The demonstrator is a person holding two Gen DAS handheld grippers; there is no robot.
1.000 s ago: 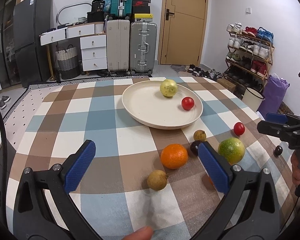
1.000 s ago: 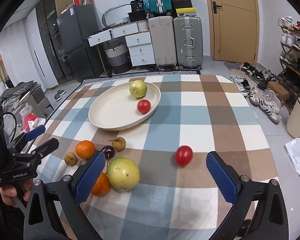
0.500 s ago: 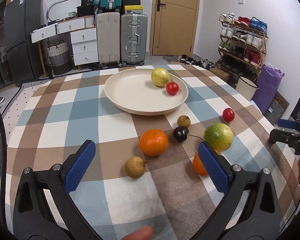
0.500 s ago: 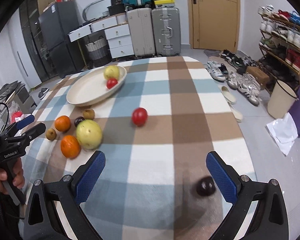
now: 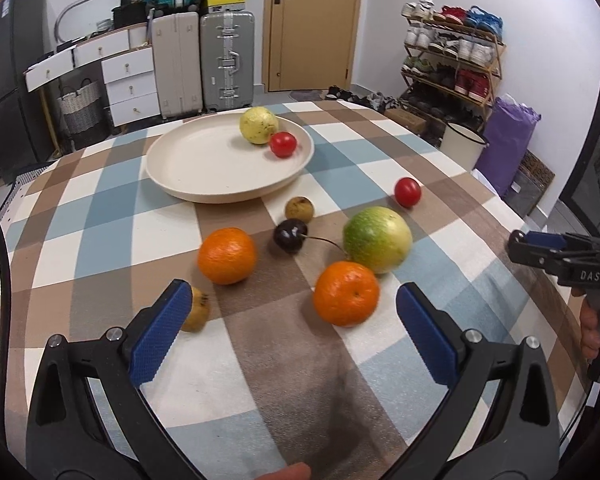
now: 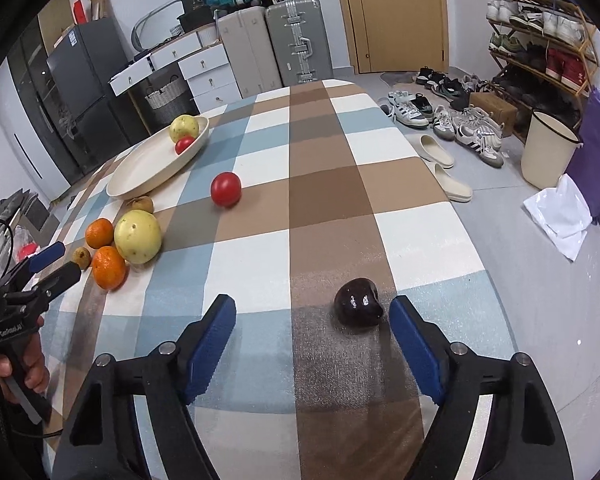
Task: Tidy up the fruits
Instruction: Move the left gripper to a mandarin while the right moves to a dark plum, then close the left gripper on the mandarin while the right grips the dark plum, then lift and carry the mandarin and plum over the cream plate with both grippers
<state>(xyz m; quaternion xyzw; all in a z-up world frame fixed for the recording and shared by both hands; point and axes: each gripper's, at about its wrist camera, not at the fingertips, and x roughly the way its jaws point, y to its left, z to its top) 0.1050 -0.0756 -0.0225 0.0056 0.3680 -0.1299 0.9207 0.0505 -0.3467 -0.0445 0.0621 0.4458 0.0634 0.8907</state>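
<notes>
My right gripper (image 6: 312,326) hangs low over the checked table (image 6: 400,184) with its jaws wide and empty, a lone dark cherry (image 6: 358,307) lying between the blue pads, close to the right-hand pad (image 6: 414,350) and well apart from the other fruit. My left gripper (image 5: 294,322) is likewise wide and holding nothing, pointed at the cluster near the table's middle: one orange (image 5: 346,299) sits just ahead of the gap, a second orange (image 5: 227,255) lies farther left, a green-yellow fruit (image 5: 377,239) is just behind the near orange, a stemmed cherry (image 5: 290,235) and a small brown fruit (image 5: 299,209) lie between them and the plate (image 5: 204,172), and another brown fruit (image 5: 196,314) is half hidden behind the left pad (image 5: 160,338). The cream plate already carries a yellow fruit (image 5: 259,125) and a tomato (image 5: 283,144); a second tomato (image 5: 407,192) rests loose on the cloth, well apart from the cluster. The step in hand, as I judge it, is picking up the stray cherry with the right gripper. To do it well I would shift slightly right so the cherry sits centred, lower until the pads bracket its widest part, then close gently, since it looks small, glossy and likely to squirt out or bruise. It also lies near the table's edge, so a nudge could roll it off.
</notes>
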